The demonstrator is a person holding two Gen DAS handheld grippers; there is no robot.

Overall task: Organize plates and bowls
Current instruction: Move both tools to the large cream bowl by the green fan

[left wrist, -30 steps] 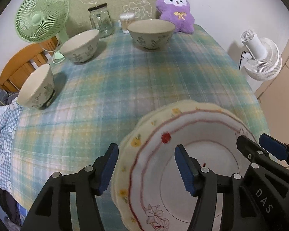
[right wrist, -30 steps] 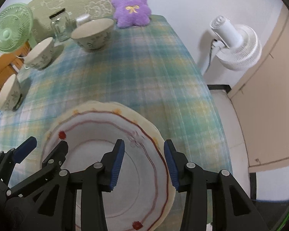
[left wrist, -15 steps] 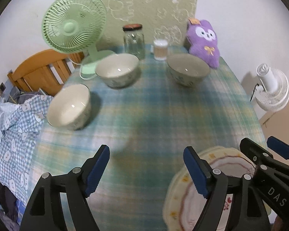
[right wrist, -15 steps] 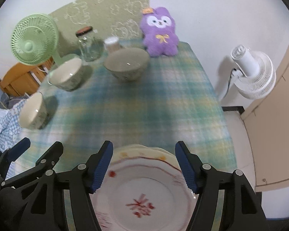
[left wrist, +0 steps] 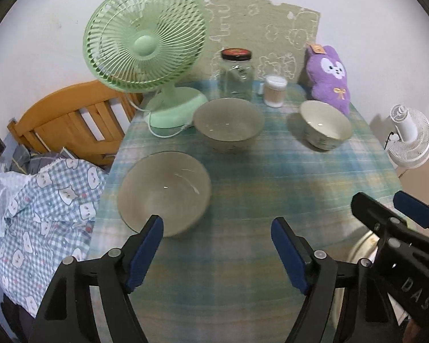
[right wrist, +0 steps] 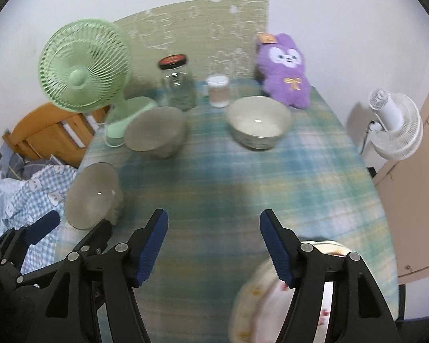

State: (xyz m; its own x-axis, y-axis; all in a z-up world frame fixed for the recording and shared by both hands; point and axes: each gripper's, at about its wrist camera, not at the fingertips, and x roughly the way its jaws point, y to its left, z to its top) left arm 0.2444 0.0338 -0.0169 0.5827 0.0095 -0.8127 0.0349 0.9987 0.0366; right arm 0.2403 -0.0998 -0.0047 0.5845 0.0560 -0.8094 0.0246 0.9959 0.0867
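Observation:
Three pale patterned bowls stand on the plaid tablecloth: a near-left bowl [left wrist: 164, 193] [right wrist: 93, 195], a middle bowl [left wrist: 228, 127] [right wrist: 156, 131] and a far-right bowl [left wrist: 326, 124] [right wrist: 258, 121]. A stack of cream plates [right wrist: 260, 300] with red rims lies at the near right edge, partly behind my right gripper; its edge shows in the left wrist view [left wrist: 363, 243]. My left gripper [left wrist: 216, 253] is open and empty, just right of the near-left bowl. My right gripper [right wrist: 213, 247] is open and empty above the cloth, left of the plates.
A green desk fan [left wrist: 146, 54], a glass jar [left wrist: 237, 74], a small cotton-swab cup [left wrist: 276, 90] and a purple plush [left wrist: 330, 77] line the table's back. A wooden headboard [left wrist: 68, 120] and bedding [left wrist: 43, 208] lie left. A white floor fan [left wrist: 409, 140] stands right.
Both grippers have pulled back and swung left, away from the plate stack. The plates slid to the lower right of both views; the bowls and green fan came closer to centre.

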